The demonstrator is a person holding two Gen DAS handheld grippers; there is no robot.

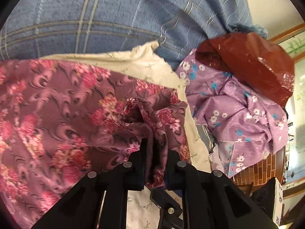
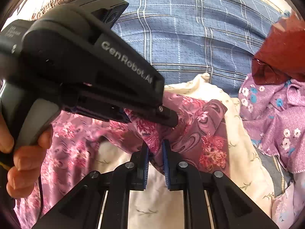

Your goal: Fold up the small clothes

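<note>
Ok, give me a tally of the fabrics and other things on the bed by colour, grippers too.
Pink-floral maroon garment: 1
Lilac flowered garment: 1
Cream cloth: 1
Blue plaid bedcover: 1
Red plastic bag: 1
Black grippers: 2, left gripper and right gripper, both shut on the maroon garment
Total: 7

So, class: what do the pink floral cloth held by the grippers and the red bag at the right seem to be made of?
Pink floral cloth: thin woven fabric, probably satin-like. It bunches into soft folds and has a slight sheen; the fibre cannot be told.
Red bag: likely thin plastic film, glossy. It shows bright glare spots and sharp crinkles.
</note>
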